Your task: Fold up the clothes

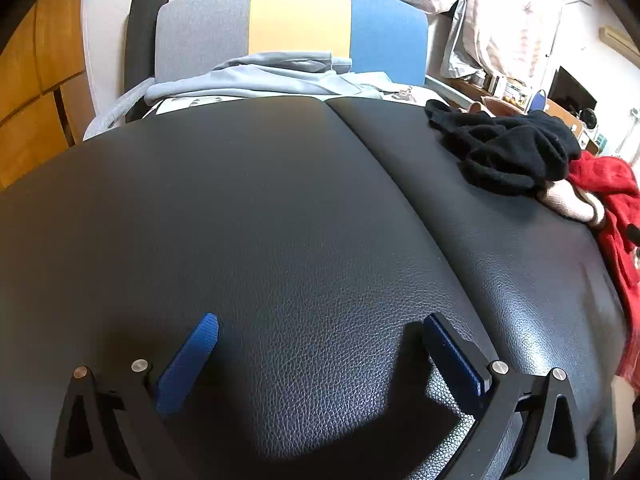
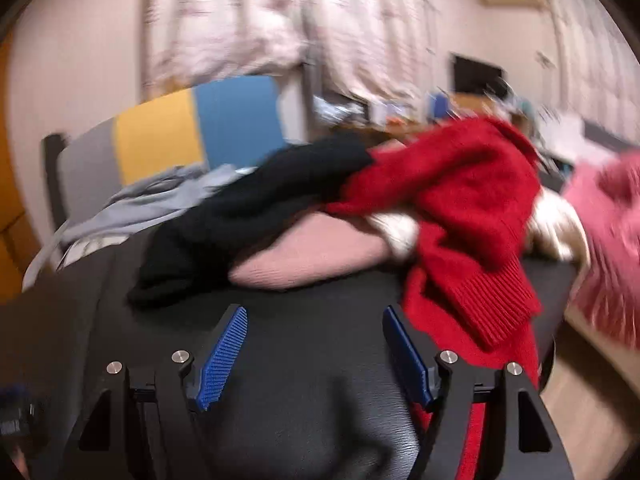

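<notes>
Nearest in the left wrist view, the left tool (image 1: 318,330) hangs over the black leather-textured tabletop (image 1: 256,216) with its blue-padded fingers spread wide and nothing between them. A seam in the tabletop runs from the near right toward the far centre.

In the right wrist view, which is blurred, the right tool (image 2: 315,322) is likewise spread and holds nothing; its right finger sits just beside the ribbed hem of a red fuzzy knit sweater (image 2: 460,208). That sweater lies on the right part of the tabletop (image 2: 304,360), its long axis running from the far upper part of the pile toward the near right, where it drapes over the tabletop's right edge. Under it shows a cream garment (image 2: 396,232), and to the left a pale pink knit piece (image 2: 308,256) lies flat with a crumpled black knit garment (image 2: 256,216) partly over it, stretching from near left to far right. The pile stands directly ahead of the right tool.

Farther left, a light grey-blue garment (image 2: 148,204) rests at the far edge, in front of a grey, yellow and blue panelled chair back (image 2: 160,148). Pale patterned curtains (image 2: 320,24) hang beyond. At the far right edge, a pink fabric (image 2: 612,240) is too blurred to identify.
</notes>
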